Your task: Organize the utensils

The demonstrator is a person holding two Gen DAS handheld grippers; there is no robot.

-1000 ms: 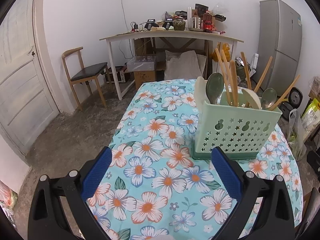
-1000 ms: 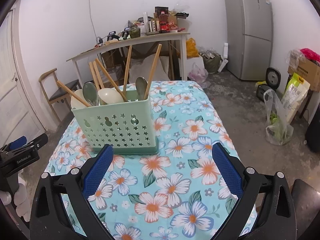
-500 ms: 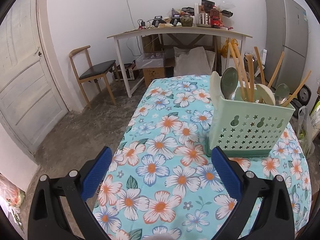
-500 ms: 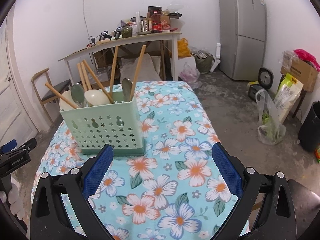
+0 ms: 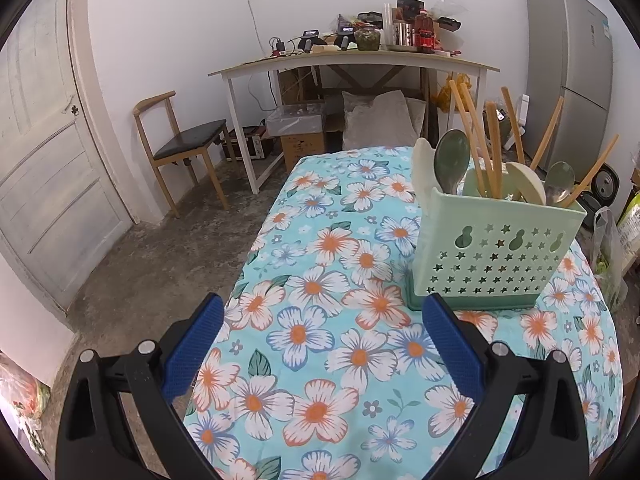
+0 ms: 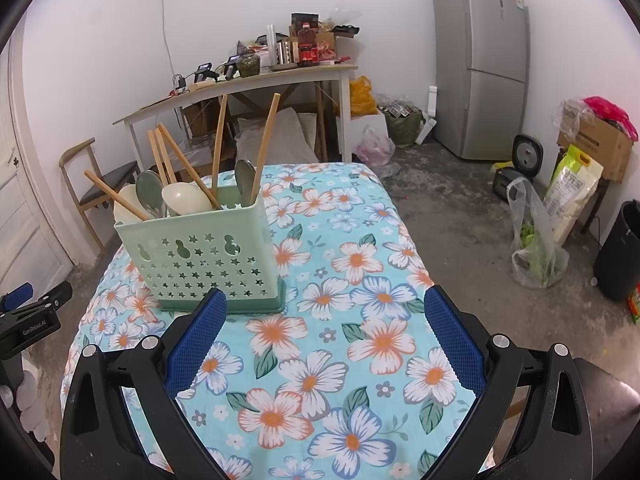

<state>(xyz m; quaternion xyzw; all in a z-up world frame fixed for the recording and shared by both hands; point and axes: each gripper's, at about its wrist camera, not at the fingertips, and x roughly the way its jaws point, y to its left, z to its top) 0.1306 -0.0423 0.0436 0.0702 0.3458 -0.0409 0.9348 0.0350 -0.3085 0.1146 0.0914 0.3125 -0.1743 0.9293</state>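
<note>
Grippers come first, nearest to you: your left gripper [image 5: 320, 320] and your right gripper [image 6: 322, 318] both hang above the near end of the table, and the blue pads [image 6: 454, 340] of each one stand wide apart with nothing between them. Under them you see the flowered tablecloth [image 5: 340, 360], light blue with white and orange blossoms, which covers the whole table. In the right wrist view your left gripper shows also at the left edge, beside the table.

A little farther stands the green utensil holder [image 6: 204, 256], upright on its darker base, with star and gourd holes in the wall. It is ahead of your left gripper to the right, and ahead of your right gripper to the left. Inside it you have wooden chopsticks [image 6: 264, 148], green spoons [image 5: 452, 164] and cream spoons [image 6: 186, 200], all leaning with handles down.

Beyond the table you find a wooden chair [image 5: 176, 148], a cluttered white desk [image 5: 352, 64] at the wall and a grey refrigerator [image 6: 480, 64].
</note>
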